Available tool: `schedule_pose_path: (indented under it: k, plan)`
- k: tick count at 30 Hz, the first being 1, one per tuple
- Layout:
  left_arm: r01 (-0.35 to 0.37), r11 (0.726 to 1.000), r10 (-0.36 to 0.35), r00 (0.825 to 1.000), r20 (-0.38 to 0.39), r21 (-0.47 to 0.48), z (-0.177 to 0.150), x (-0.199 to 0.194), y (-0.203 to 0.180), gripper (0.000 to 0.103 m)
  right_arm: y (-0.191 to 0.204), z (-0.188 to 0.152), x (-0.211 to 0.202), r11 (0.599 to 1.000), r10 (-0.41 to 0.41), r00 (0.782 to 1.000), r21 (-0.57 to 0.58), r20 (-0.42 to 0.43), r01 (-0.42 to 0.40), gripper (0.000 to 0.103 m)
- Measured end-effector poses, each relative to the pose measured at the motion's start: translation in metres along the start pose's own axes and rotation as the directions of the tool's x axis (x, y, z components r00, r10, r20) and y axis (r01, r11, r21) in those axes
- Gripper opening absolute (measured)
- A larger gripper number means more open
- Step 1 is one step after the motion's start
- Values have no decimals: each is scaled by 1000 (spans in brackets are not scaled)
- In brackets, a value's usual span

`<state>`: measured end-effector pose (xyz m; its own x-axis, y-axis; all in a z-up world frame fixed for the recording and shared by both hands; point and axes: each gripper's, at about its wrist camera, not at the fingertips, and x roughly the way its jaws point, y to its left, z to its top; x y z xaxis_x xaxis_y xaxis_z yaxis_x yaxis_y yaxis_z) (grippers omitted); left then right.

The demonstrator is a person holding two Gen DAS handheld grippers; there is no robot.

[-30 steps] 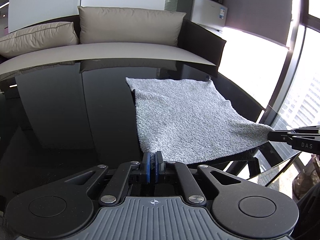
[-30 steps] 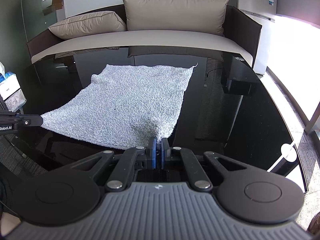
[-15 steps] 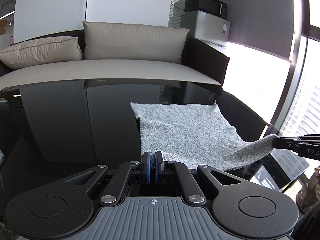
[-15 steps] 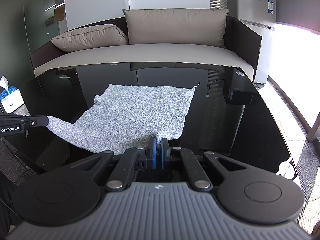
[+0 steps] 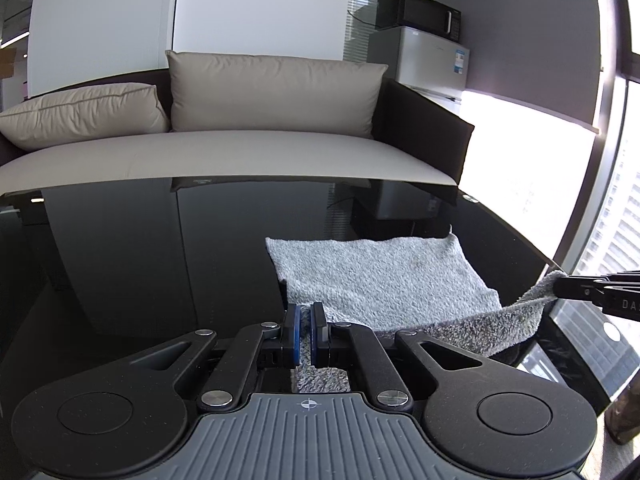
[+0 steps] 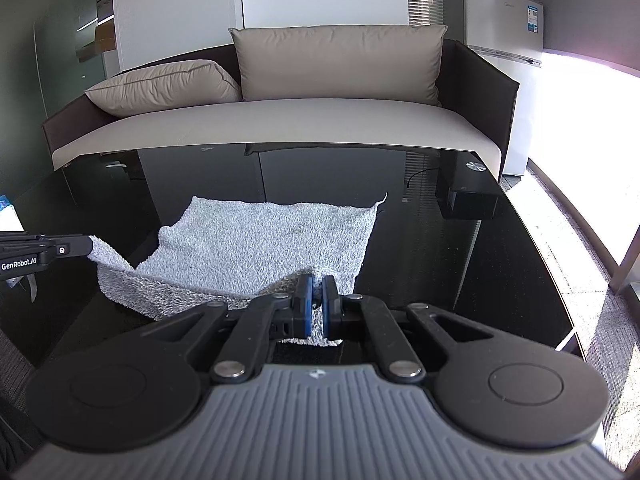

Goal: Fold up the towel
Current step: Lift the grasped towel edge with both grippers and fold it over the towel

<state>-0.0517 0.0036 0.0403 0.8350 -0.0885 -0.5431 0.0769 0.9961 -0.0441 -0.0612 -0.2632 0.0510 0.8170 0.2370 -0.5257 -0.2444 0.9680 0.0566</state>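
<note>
A grey terry towel [image 5: 384, 276] lies on the black glass table [image 5: 160, 264], its far edge flat and its near edge raised. My left gripper [image 5: 306, 320] is shut on the towel's near left corner. My right gripper [image 6: 316, 296] is shut on the towel's [image 6: 264, 244] near right corner. The near edge sags between the two grippers, held above the glass. The right gripper shows at the right edge of the left wrist view [image 5: 560, 288]; the left gripper shows at the left edge of the right wrist view [image 6: 90, 244].
A beige sofa [image 5: 224, 156] with cushions stands behind the table. A small fridge with a microwave [image 5: 420, 12] on top stands at the back right. A black box [image 6: 464, 200] shows beyond the table's far right corner. Bright windows are on the right.
Both grippers have lifted the towel's near corners and carried them toward the far edge. Less of the towel lies flat, and the near edge now hangs in a curve.
</note>
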Motion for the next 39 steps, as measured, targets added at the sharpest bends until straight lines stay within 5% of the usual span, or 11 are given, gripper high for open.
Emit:
schedule_pose_path:
  k: [39]
  plan:
    - [-39, 999, 39, 999, 31, 7, 40, 89, 9, 4, -23, 44, 98, 998, -7, 1000, 59, -1, 7, 5]
